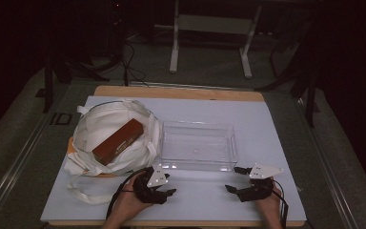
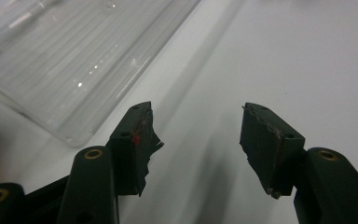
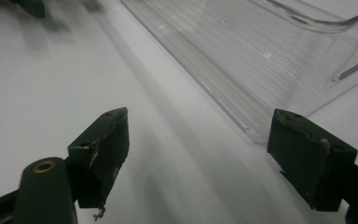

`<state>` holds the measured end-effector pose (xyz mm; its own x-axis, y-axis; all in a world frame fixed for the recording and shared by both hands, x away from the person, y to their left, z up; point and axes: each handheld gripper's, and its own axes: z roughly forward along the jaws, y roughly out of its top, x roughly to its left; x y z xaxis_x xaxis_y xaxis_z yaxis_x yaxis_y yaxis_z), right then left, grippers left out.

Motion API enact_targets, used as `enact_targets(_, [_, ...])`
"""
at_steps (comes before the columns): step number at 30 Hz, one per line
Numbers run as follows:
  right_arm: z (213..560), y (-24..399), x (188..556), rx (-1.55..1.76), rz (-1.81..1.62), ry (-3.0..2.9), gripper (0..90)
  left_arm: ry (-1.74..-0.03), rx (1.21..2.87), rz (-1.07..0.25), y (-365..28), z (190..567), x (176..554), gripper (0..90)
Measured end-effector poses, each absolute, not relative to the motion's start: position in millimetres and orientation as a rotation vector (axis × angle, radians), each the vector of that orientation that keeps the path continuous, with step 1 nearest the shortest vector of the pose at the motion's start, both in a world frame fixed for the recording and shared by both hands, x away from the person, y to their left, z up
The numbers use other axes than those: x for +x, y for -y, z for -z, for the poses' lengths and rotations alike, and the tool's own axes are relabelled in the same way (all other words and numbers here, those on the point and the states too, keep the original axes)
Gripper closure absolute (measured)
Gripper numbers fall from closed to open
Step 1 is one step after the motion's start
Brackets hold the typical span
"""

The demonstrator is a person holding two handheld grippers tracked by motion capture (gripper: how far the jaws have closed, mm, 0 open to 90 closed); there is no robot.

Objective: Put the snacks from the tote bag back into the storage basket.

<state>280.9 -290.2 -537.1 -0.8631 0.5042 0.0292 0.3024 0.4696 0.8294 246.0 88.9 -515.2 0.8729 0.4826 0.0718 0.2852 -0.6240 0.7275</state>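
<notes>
A brown box [image 1: 118, 141] lies tilted on top of a white cloth bag [image 1: 100, 129] at the left of the table. To the bag's right stands an empty clear plastic bin [image 1: 198, 145]. My left gripper [image 1: 167, 183] rests near the front edge below the bag and the bin's left corner, open with nothing between its jaws. My right gripper [image 1: 233, 179] sits below the bin's right corner, also open and empty. The bin's corner [image 2: 70, 79] lies just ahead in the left gripper view [image 2: 198, 126], and the bin's wall [image 3: 261, 70] rises ahead in the right gripper view [image 3: 198, 135].
A pale sheet [image 1: 267, 129] covers the wooden tabletop. The bag's straps [image 1: 88, 193] trail toward the front left edge. Past the table stand a white frame's legs [image 1: 174, 52] and cables on the floor.
</notes>
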Motion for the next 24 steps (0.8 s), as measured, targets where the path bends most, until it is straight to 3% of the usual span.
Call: enact_targets(24, [537.2, 290.1, 281.3, 0.695, -1.346, -2.508, 21.6, -0.457, 2.304, -0.402, -111.2, 458.5, 248.8, 43.6])
